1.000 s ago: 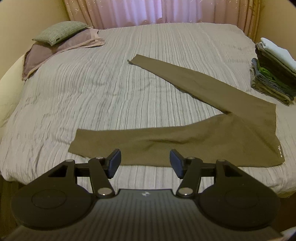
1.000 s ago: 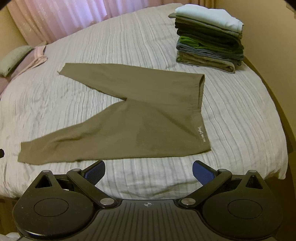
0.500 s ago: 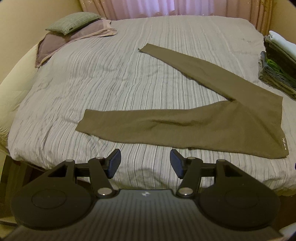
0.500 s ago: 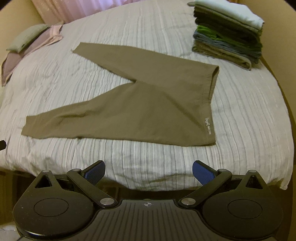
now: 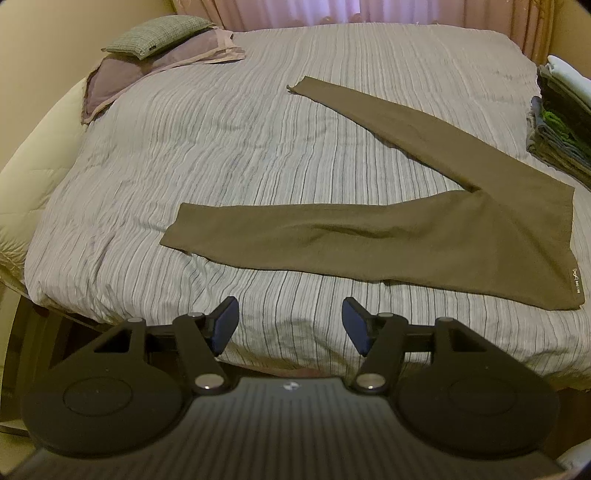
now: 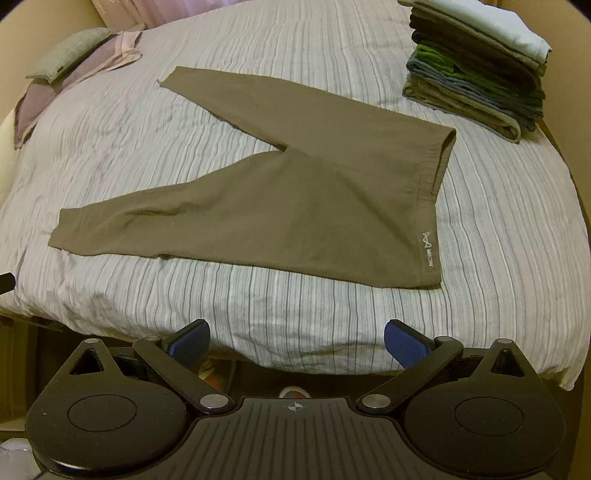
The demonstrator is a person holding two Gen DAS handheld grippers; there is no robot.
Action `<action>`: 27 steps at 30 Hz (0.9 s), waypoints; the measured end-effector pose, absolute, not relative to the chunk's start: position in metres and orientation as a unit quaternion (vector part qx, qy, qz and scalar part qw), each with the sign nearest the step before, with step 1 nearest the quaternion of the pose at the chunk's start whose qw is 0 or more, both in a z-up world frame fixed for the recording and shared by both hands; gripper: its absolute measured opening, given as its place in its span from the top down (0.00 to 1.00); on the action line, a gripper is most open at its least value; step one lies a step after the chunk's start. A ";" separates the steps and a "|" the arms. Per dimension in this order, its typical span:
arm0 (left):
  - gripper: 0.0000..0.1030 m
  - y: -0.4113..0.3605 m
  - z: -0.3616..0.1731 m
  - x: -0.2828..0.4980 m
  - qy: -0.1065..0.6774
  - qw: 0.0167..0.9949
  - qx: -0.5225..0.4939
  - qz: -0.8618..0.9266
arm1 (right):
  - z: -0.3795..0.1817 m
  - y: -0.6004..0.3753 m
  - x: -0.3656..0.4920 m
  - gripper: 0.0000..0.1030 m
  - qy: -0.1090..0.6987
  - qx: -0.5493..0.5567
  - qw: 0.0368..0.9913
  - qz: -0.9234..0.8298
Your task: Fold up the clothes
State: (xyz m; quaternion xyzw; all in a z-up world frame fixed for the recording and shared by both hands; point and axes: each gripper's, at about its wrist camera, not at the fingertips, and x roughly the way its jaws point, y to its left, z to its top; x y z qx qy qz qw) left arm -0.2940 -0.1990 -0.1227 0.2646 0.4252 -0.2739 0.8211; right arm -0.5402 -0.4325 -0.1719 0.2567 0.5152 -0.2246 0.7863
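1. Lying flat on the striped bed (image 5: 229, 147), the olive leggings (image 5: 424, 236) serve as the landmark; their two legs splay into a V that opens toward the left, and the waistband (image 6: 432, 206), with a small pale logo, lies at the right end.
2. Left of the leggings, at the bed's far left corner, a grey-green pillow (image 5: 155, 35) rests on a mauve pillow (image 5: 147, 68).
3. Nearer than the leggings, above the bed's near edge, the left tool (image 5: 290, 325) hovers with its blue pads spread apart, gripping nothing and clear of the fabric.
4. The nearer leg (image 6: 177, 229) runs roughly along the bed's near edge, its cuff pointing left; the farther leg (image 6: 266, 99) angles away toward the pillows.
5. Also nearer than the leggings, just off the bed's near edge, the right tool (image 6: 297, 345) is spread wide and empty, well apart from the waistband.
6. Right of the leggings and beyond the waistband, a stack of folded clothes (image 6: 476, 70) sits on the bed, topped by a pale garment.
7. Behind everything, pink curtains (image 5: 369, 11) hang past the bed's far edge.
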 end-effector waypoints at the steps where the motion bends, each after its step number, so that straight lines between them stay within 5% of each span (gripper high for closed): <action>1: 0.44 -0.200 -0.123 -0.294 0.425 0.821 0.266 -0.275 | -0.172 -0.433 -0.540 0.00 0.515 0.257 0.786 -0.225; 27: 0.40 -0.212 -0.139 -0.213 0.425 0.793 0.292 -0.324 | -0.164 -0.413 -0.484 0.00 0.501 0.272 0.770 -0.285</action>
